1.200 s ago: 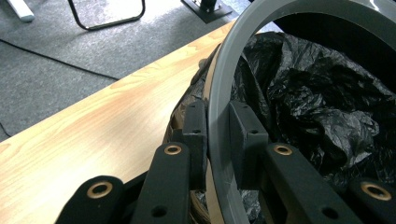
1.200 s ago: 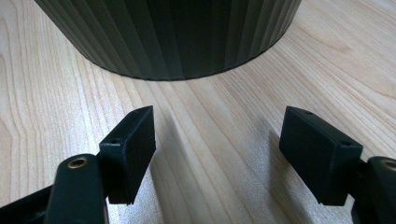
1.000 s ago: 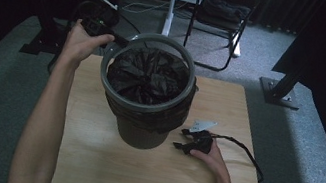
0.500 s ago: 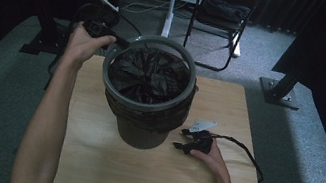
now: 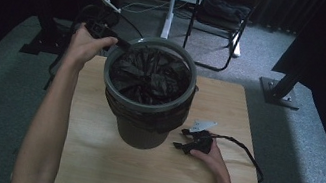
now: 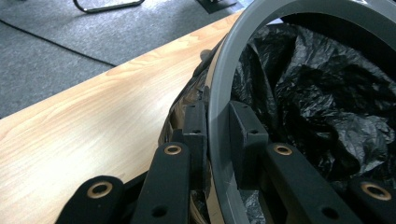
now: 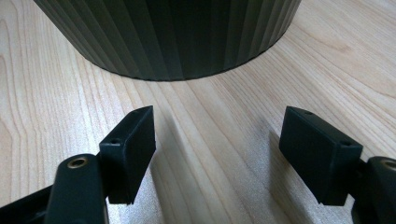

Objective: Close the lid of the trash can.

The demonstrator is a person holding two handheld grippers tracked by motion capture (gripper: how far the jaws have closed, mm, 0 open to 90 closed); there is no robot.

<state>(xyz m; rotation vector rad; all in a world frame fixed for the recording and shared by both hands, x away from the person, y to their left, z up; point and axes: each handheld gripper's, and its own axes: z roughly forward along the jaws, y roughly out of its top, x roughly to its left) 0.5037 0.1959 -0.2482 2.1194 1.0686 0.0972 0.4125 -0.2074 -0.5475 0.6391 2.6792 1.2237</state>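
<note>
A dark ribbed bin stands in the middle of the wooden table, lined with a crumpled black bag. A grey ring lies around the bin's mouth over the bag. My left gripper is at the ring's far left, shut on it. In the left gripper view the ring runs between the left gripper's pads, one outside and one inside. My right gripper rests on the table right of the bin's base, open and holding nothing. The right gripper faces the bin's wall.
A cable trails from the right gripper across the table's right side. A folding chair and a white post stand on the grey carpet beyond the table. A dark stand foot sits at the right.
</note>
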